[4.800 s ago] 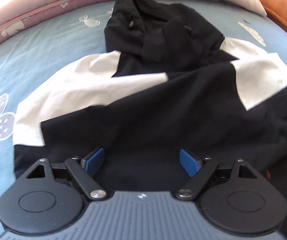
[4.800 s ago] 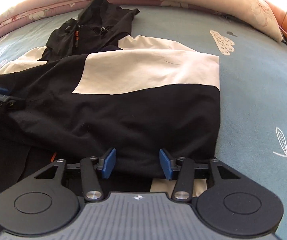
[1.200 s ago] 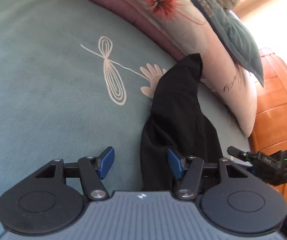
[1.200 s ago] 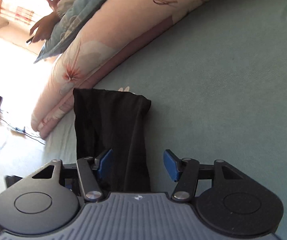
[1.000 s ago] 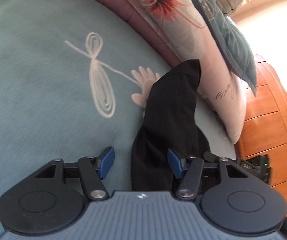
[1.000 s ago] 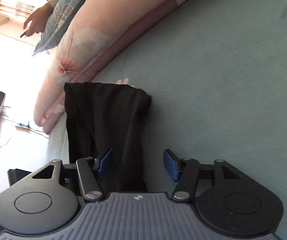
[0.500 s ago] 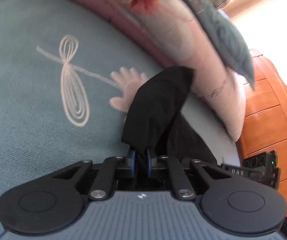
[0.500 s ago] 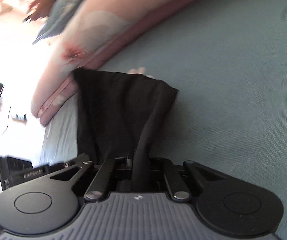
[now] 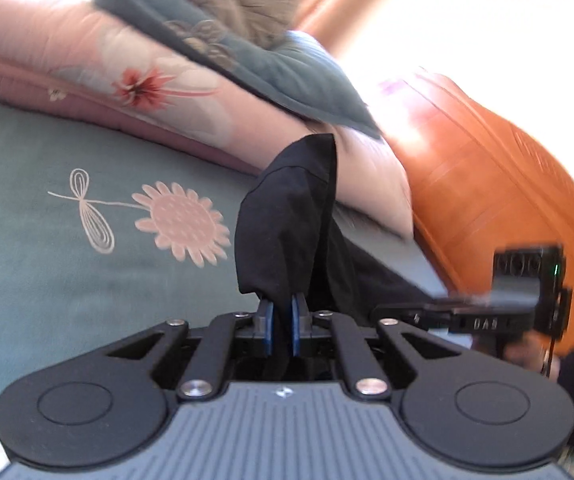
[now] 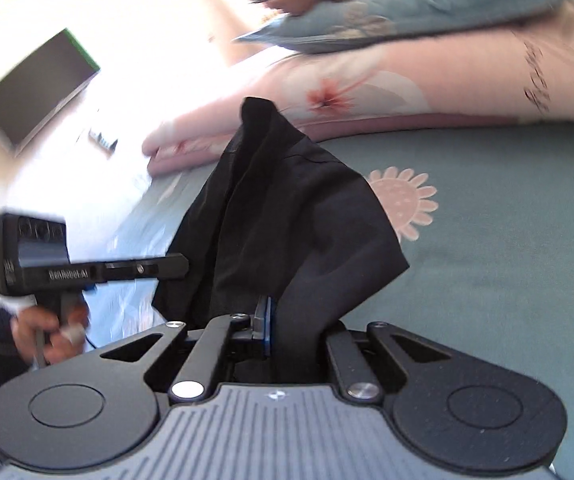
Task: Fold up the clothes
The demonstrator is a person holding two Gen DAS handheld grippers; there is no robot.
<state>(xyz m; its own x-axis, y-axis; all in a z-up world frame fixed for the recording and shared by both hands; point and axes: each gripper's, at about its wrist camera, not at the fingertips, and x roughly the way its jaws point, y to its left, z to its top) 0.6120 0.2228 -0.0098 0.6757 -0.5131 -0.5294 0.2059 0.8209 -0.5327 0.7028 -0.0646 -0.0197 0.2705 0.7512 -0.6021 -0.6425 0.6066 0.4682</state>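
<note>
Both the left gripper (image 9: 282, 330) and right gripper (image 10: 283, 330) were clamped on the black garment (image 9: 287, 216) at frame centre, lifted off the bed (image 9: 27, 272), so the fold looked barely begun.

We hold both claws pinched shut, each angled downward. Our left claw (image 9: 282, 324) has its blue pads (image 9: 268, 326) pressed close together on black cloth. Our right claw (image 10: 287, 330) grips likewise; only its left pad (image 10: 265, 326) shows. In the right wrist view, our left hand (image 10: 53, 330) wraps the handle of its claw, a dark sleeve at the wrist.
</note>
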